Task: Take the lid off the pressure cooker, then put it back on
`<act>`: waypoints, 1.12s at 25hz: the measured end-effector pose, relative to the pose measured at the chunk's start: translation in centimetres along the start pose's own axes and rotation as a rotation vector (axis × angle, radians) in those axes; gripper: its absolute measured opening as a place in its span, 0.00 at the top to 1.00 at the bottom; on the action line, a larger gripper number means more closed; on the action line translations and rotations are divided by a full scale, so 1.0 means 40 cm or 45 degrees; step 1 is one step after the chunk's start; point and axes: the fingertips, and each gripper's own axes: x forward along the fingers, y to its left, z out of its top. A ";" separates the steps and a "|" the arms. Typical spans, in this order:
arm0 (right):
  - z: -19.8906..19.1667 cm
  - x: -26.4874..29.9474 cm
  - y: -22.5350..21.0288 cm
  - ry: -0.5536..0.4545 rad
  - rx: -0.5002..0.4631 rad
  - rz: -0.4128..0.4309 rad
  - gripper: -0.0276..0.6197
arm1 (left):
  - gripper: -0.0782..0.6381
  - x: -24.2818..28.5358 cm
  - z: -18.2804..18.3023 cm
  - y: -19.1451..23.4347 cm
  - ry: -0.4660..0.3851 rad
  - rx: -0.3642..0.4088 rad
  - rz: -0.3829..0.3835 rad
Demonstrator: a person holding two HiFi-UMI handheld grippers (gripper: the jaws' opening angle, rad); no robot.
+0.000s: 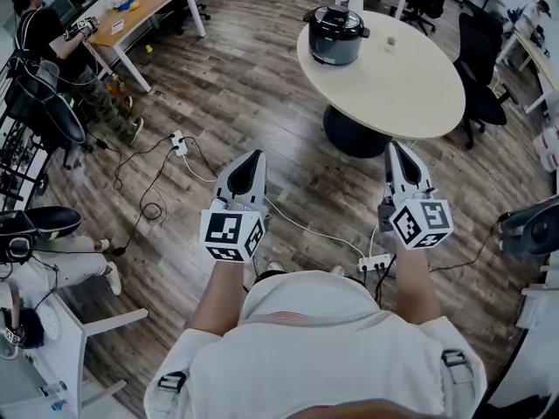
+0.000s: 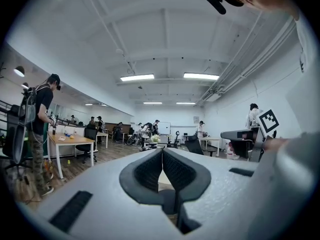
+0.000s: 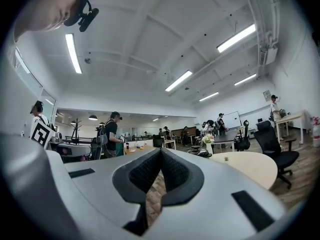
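Note:
A black and silver pressure cooker (image 1: pixel 334 35) with its lid on stands on the far left part of a round beige table (image 1: pixel 410 94). Both grippers are held level over the wooden floor, well short of the table. My left gripper (image 1: pixel 255 156) is shut with nothing between its jaws, and its pads meet in the left gripper view (image 2: pixel 162 153). My right gripper (image 1: pixel 394 147) is also shut and empty, just before the table's near edge. In the right gripper view (image 3: pixel 161 153) the cooker (image 3: pixel 201 153) shows dark past the jaws, on the table (image 3: pixel 247 166).
Power strips (image 1: pixel 374 263) (image 1: pixel 179 141) and cables lie on the floor near my feet. A black office chair (image 1: pixel 480 59) stands right of the table. A small object (image 1: pixel 391 42) sits on the tabletop. A person (image 1: pixel 52 51) sits at a wooden desk (image 1: pixel 144 7) far left.

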 end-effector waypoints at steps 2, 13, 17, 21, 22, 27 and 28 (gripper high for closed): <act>-0.011 0.028 0.049 0.006 0.002 0.023 0.96 | 0.88 -0.031 -0.006 0.048 0.003 -0.010 0.020; -0.104 0.156 0.287 0.085 -0.048 0.122 0.96 | 0.88 -0.150 -0.070 0.269 0.056 -0.069 0.068; -0.093 0.198 0.273 0.077 -0.059 0.108 0.96 | 0.88 -0.126 -0.073 0.296 0.054 -0.074 0.066; -0.092 0.262 0.257 0.061 -0.061 0.118 0.96 | 0.88 -0.083 -0.077 0.328 0.059 -0.062 0.073; -0.095 0.281 0.249 0.061 -0.059 0.125 0.96 | 0.88 -0.067 -0.076 0.338 0.059 -0.057 0.079; -0.107 0.415 0.161 0.056 -0.033 0.145 0.96 | 0.88 0.079 -0.063 0.386 0.061 -0.035 0.111; -0.104 0.445 0.134 0.052 -0.029 0.147 0.96 | 0.88 0.119 -0.059 0.392 0.063 -0.032 0.114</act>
